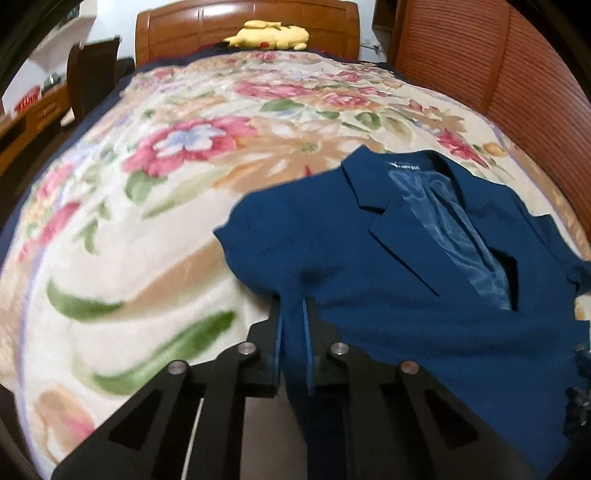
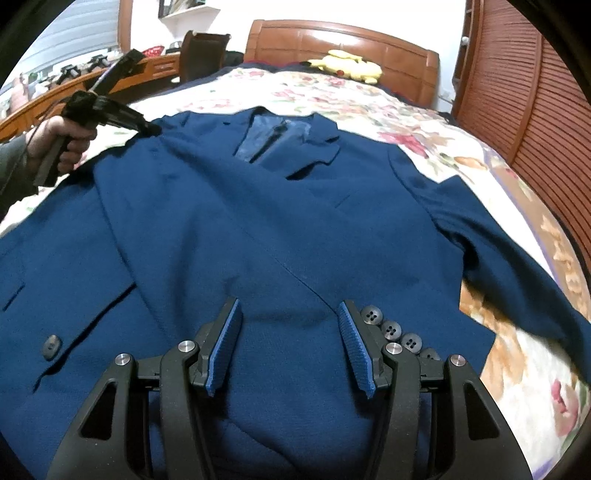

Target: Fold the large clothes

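One bed with a floral blanket carries one blue jacket, laid flat, front up. One yellow plush lies at the headboard. Two grippers: left gripper pinches the jacket's shoulder fabric; right gripper hovers spread over the hem (four buttons beside it).

One blue jacket, one floral blanket, two grippers, one plush toy (yellow).

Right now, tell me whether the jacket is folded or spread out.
Spread out. The blue jacket lies flat, front up, on the floral blanket, a sleeve extended sideways.
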Tool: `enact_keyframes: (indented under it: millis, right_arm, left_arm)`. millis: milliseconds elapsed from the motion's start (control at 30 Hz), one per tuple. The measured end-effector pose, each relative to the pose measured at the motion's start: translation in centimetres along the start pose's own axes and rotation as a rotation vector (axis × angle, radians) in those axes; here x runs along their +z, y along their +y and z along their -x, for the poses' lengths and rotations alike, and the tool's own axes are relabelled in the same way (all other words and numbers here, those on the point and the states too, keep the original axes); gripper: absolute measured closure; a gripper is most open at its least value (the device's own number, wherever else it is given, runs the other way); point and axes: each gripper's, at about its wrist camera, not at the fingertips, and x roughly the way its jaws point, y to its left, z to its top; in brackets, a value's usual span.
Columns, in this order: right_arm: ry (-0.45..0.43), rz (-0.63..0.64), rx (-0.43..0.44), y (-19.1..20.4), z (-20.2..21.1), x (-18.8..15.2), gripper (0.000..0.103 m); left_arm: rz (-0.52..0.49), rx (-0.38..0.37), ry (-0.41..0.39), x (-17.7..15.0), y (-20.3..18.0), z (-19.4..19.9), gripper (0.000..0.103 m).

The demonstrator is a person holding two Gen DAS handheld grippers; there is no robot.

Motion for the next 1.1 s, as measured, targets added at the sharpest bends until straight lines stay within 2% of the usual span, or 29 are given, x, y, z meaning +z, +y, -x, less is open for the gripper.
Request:
enact_keyframes:
  millis: [133, 200, 367, 533, 733, 900, 1000, 1100]
  right_arm:
    - [-0.055, -0.004, 0.019, -0.3, 1.9, 0.5, 0.047]
    - [-0.056, -0.011, 0.034, -0.7, 2.4, 0.7, 0.047]
    - [-0.046, -0.023, 0.005, -1.9, 2.7, 0.5, 0.047]
    - [-0.048, -0.034, -0.008, -2.7, 3.0, 0.2, 0.047]
    - [-0.053, -0.035, -0.009, -2.9, 3.3, 0.0, 0.047]
    - [-0.063, -0.043, -0.013, -3.1, 4.1, -0.2, 0.047]
    - [-0.065, -0.044, -0.020, -3.1, 4.7, -0.5, 0.047]
    - [-0.071, -0.038, -0.037, -3.1, 5.7, -1.0, 0.047]
  left_arm:
    - [-0.048, 0.053, -0.030, 1.7, 0.0, 0.7, 0.097]
    - [-0.070, 0.077, -0.028, 2.4, 0.3, 0.6, 0.097]
    - [-0.060, 0.083, -0.015, 2.5, 0.8, 0.4, 0.095]
    - [-0.039, 0.075, -0.024, 0.4, 0.6, 2.5, 0.093]
    - [-0.086, 0.015, -0.059, -4.2, -2.1, 6.9, 0.068]
    - [-0.100, -0.027, -0.056, -7.3, -4.1, 8.6, 0.063]
    - [-0.107, 0.024, -0.044, -8.5, -4.8, 8.0, 0.063]
    - [-0.066, 0.065, -0.025, -9.1, -4.3, 6.8, 0.063]
